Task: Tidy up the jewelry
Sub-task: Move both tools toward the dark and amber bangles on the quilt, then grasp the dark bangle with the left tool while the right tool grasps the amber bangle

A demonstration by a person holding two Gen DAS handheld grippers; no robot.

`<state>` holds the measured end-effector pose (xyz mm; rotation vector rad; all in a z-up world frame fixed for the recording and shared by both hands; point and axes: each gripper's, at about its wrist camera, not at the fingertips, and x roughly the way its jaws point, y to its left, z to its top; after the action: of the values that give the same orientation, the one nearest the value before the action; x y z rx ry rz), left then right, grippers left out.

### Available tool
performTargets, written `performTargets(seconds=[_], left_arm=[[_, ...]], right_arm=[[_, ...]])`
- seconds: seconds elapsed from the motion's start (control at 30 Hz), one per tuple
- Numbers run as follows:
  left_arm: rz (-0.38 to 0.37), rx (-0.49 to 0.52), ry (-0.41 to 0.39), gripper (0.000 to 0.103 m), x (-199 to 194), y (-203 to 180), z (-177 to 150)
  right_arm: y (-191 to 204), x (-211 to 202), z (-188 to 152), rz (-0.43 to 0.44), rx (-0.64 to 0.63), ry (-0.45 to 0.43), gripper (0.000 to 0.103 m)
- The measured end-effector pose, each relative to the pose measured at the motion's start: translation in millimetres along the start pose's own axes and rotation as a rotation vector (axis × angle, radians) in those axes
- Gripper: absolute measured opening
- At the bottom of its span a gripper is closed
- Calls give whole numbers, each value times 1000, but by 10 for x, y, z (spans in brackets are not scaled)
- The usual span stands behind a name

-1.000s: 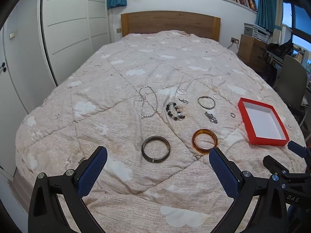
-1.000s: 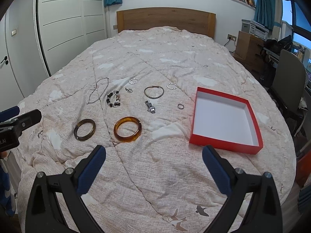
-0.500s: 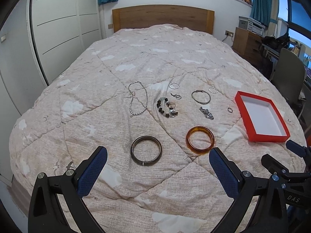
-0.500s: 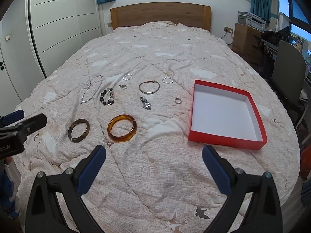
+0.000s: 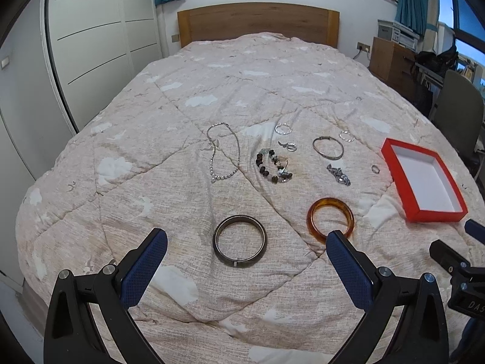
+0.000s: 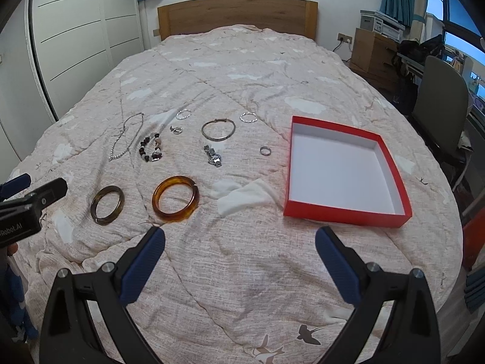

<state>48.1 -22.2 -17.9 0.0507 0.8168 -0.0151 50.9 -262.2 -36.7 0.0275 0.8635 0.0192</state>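
red box (image 6: 345,212): empty, on bed (image 6: 242,273) | bangles, rings, necklace: outside it | left tool (image 5: 247,257): apart | right tool (image 6: 239,254): apart

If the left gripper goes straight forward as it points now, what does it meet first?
Probably the dark bangle, lying between the open fingers of the left gripper on the quilt; depth is unclear.

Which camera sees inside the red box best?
The right wrist view: the red box sits close and large there, its whole white floor showing. The left wrist view shows it small at the right edge, squashed by the lens.
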Motion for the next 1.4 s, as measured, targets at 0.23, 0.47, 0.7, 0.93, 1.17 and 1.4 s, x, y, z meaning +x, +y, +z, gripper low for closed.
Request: performTargets(seconds=[0.23, 0.47, 0.7, 0.93, 1.17, 1.4], left_arm=[[1, -11, 27, 103, 85, 114, -29], [8, -6, 93, 103, 236, 136, -94], [38, -19, 139, 103, 392, 195, -107], [46, -52, 200, 102, 652, 300, -109], [41, -80, 265, 86, 1045, 448, -36], [52, -99, 319, 69, 1410, 523, -45]], right_arm=[[48, 101, -14, 22, -3, 21, 101], [88, 257, -41, 59, -9, 46, 101], [140, 464, -35, 112, -17, 79, 100], [230, 651, 75, 174, -83, 96, 99], [249, 912, 279, 245, -91, 115, 94], [263, 1413, 390, 289, -47, 217, 44]])
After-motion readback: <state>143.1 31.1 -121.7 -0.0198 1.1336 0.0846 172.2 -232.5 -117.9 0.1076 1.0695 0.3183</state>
